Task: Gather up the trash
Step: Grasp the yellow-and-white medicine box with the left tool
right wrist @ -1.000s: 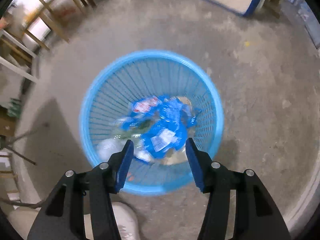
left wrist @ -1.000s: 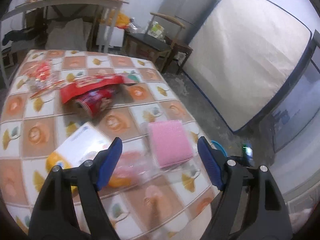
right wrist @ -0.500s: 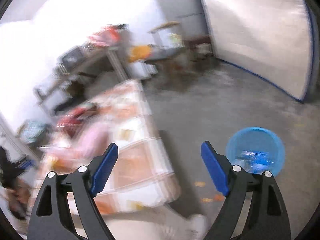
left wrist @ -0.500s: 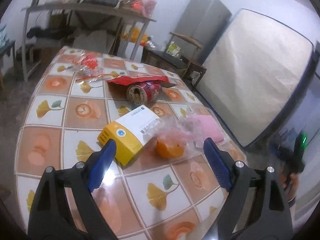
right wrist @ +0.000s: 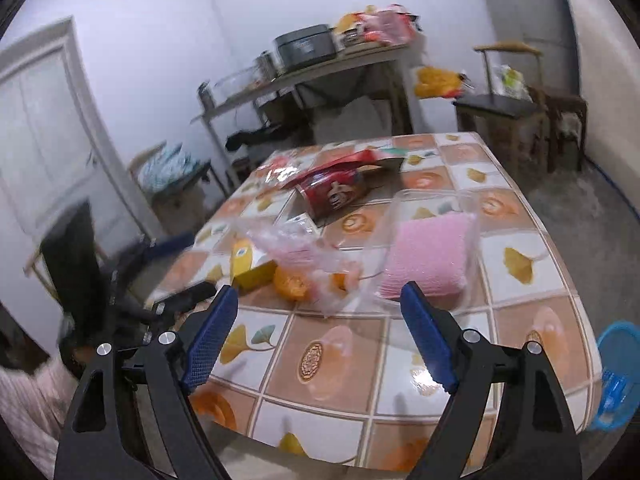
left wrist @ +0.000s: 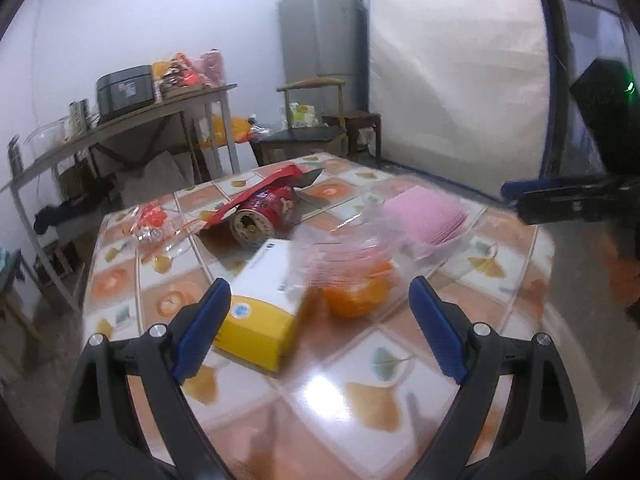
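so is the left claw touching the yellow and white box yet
Apart. The left wrist view shows the left claw open and empty, its blue fingers short of the yellow and white box, tablecloth visible between them.

I count one yellow-and-white box (left wrist: 262,300), one red can (left wrist: 266,216), one pink sponge (right wrist: 430,258), two oranges (right wrist: 292,285) in plastic, one blue basket (right wrist: 618,376) at four o'clock.

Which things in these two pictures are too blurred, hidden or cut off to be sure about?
- Orange, left wrist view: motion blur and the clear bag over it hide whether it is whole fruit or peel.
- Box, right wrist view: mostly behind the bag; its print is unreadable.
- Bin, right wrist view: cut off by the picture's edge and the table; contents unclear.
- Left gripper, right wrist view: smeared by blur.
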### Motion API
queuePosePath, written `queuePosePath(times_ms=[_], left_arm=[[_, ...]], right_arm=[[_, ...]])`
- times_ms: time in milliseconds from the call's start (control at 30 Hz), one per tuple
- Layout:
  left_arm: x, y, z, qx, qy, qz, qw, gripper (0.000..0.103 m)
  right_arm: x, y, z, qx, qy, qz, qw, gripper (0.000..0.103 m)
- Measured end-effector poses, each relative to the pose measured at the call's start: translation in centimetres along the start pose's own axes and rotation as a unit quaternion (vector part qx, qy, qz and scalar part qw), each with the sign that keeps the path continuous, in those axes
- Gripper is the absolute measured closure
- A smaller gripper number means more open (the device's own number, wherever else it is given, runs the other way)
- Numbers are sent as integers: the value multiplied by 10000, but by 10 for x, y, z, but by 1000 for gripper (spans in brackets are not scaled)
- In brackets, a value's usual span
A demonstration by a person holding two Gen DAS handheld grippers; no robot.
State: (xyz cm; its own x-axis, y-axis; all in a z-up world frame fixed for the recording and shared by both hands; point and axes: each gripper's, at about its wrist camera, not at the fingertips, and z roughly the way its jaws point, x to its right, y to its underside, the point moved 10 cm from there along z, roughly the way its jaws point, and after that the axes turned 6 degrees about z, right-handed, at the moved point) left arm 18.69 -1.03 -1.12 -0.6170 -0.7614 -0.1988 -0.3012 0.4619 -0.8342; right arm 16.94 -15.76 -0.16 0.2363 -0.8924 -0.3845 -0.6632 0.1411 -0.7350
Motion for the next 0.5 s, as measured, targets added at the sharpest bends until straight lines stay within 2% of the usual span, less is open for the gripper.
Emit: queuePosePath(times_ms=[67,167,300,367,500], left_arm=[[-7,8,19,-312,243,369,9985,16],[-21,22,48,-825,210,731,9937,17],[-38,37,82,-1402,371,578,9877,17],[-40,39,89,-1514,452,490,9862,32],[-38,40,86,-1498,431,357,9871,33]], right_arm=[[-5,2,0,-37,-66,-79,9999,22],[-5,-2,-1,-50,-162,-25,9999,22],[0,2,0,-45,-187,134,9997,22],[3,5,2,-76,-153,200,9997,22],[13,8,4,-119,-79,276,9995,22]])
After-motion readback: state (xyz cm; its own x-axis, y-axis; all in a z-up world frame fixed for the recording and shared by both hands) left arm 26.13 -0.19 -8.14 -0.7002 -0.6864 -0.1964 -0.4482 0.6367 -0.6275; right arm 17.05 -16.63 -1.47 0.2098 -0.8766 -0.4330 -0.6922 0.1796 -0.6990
